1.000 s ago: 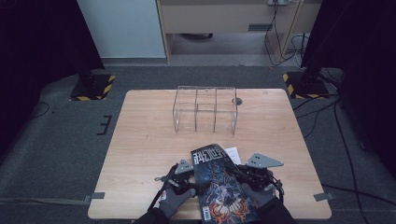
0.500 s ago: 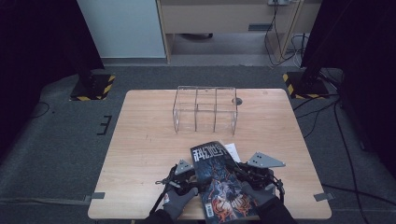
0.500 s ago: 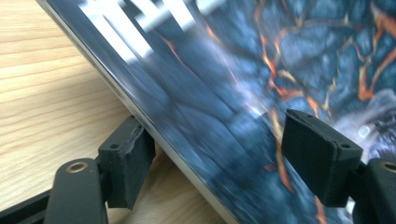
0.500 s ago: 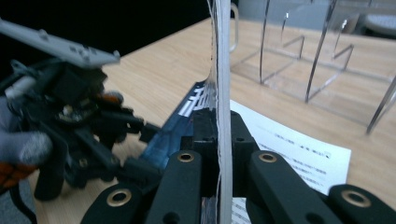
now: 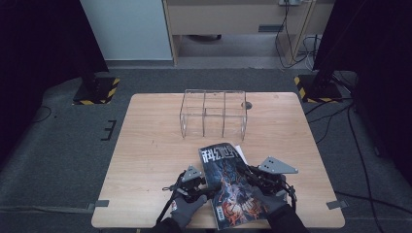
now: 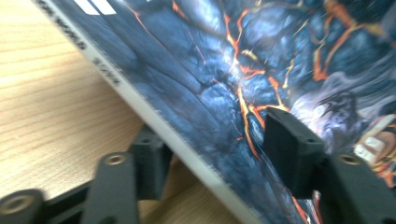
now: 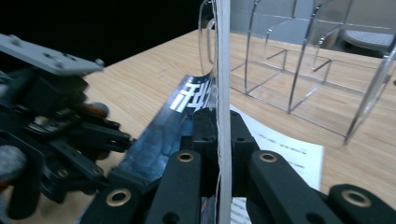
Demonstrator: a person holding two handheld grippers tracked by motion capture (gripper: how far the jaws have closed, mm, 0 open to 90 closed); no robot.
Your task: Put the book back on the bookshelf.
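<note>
Dark lava-pattern cover art with orange cracks marks the magazine [image 5: 228, 187], which lies at the near edge of the table [image 5: 145, 160], in front of the clear rack [image 5: 214, 112]. Large white characters run across its top; they are not legible as words. Small white print runs along the spine in the left gripper view, too blurred to read. A white sheet [image 7: 285, 144] with faint print lies beneath it.

Right tongs [image 5: 252, 175]: pressed together on the magazine's right edge, pinching the pages between the pads. Left tongs [image 5: 206, 187]: jaws have just been closing, straddling the spine edge, one under, one over the cover; neither pad presses yet. Both gloved hands enter from the near edge.
</note>
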